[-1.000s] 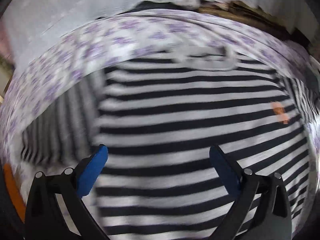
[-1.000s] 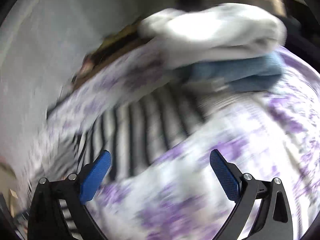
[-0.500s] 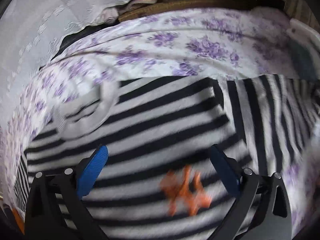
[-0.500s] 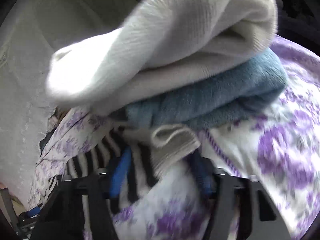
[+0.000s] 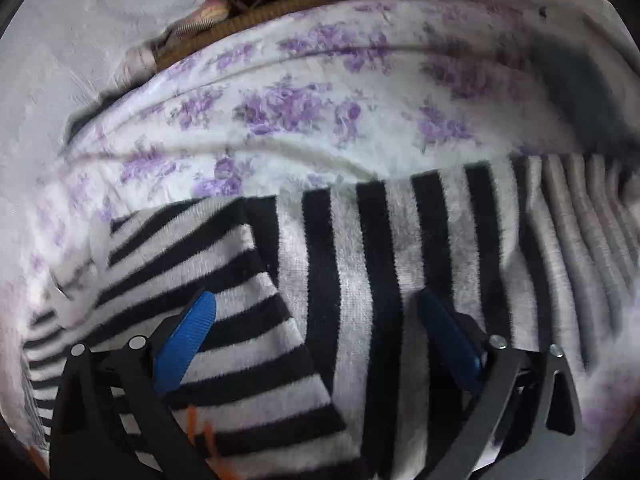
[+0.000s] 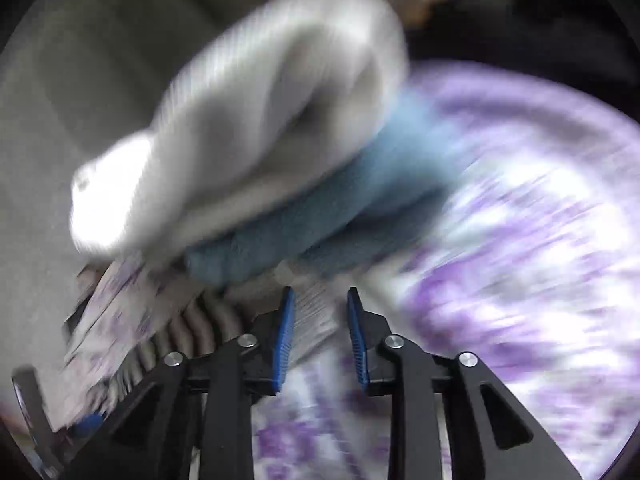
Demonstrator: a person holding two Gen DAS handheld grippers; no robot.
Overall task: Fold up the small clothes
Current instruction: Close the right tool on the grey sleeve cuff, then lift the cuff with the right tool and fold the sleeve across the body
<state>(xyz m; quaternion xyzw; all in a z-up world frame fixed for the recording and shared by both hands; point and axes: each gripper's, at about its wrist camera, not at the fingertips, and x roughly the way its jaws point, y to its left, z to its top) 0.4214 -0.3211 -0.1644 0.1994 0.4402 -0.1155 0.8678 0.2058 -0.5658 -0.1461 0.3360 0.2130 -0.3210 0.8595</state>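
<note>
The left gripper [image 5: 316, 320] is hovering released, its blue pads spread wide just above the striped shirt [image 5: 360, 280], which is lying on the floral sheet [image 5: 288, 112] with one part folded diagonally over the rest. The right gripper [image 6: 320, 312] is clenching a blurred edge of striped fabric [image 6: 316, 308] between nearly closed pads. Just beyond that edge, a blue towel [image 6: 320, 220] is sitting under a white folded garment [image 6: 248, 128].
</note>
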